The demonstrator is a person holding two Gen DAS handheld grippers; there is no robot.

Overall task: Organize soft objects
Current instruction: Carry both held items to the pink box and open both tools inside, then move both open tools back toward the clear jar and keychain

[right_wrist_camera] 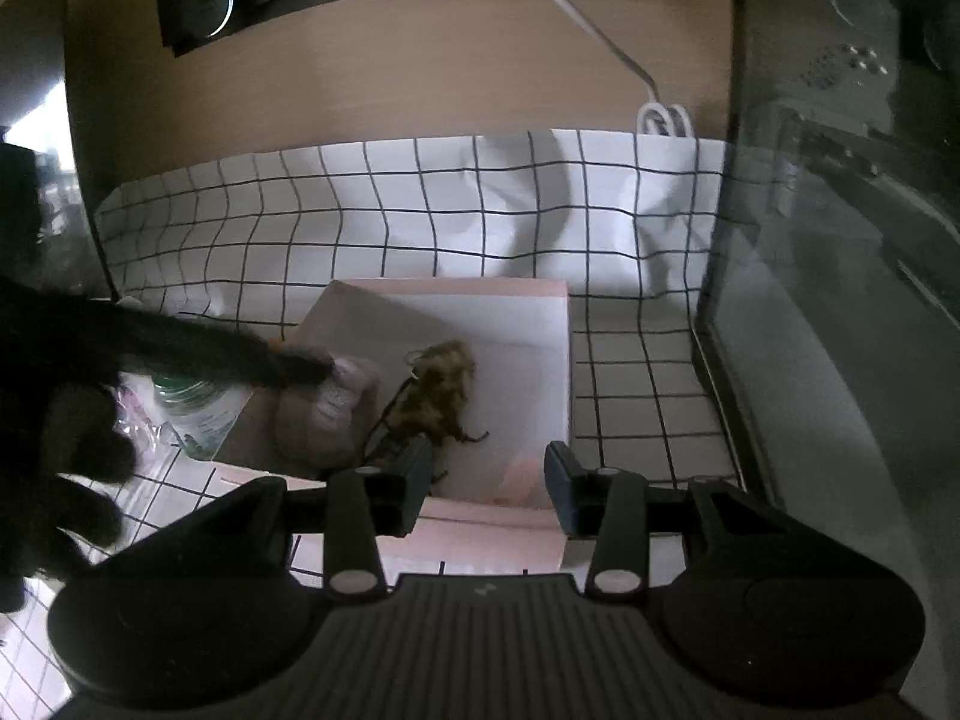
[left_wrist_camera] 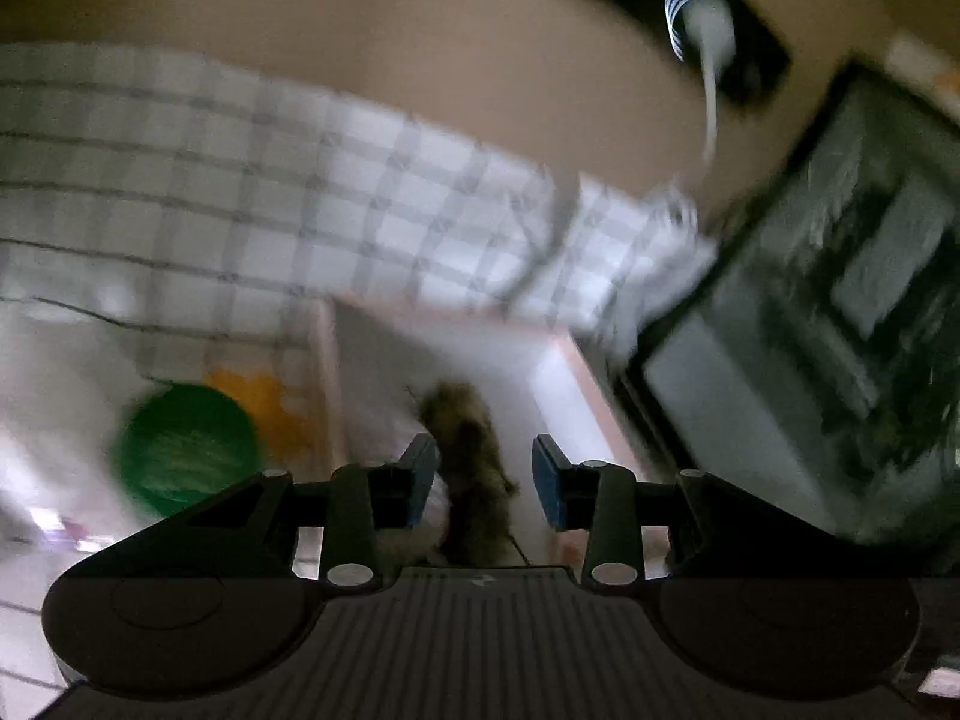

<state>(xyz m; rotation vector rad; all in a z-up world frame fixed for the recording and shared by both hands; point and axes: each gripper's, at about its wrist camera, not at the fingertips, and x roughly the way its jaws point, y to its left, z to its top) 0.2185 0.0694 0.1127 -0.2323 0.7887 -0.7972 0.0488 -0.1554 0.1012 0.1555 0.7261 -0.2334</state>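
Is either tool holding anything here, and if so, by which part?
Neither. Both the left tool and right tool are open; the brown furry toy lies loose in the pink box.

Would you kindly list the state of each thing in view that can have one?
Left gripper: open, the furry toy between its fingers.
Right gripper: open, holding nothing.
Pink box: open at the top.
Furry toy: lying inside the box.
Green-capped bottle: upright, cap on, outside the box.
Checked cloth: spread out, creased.
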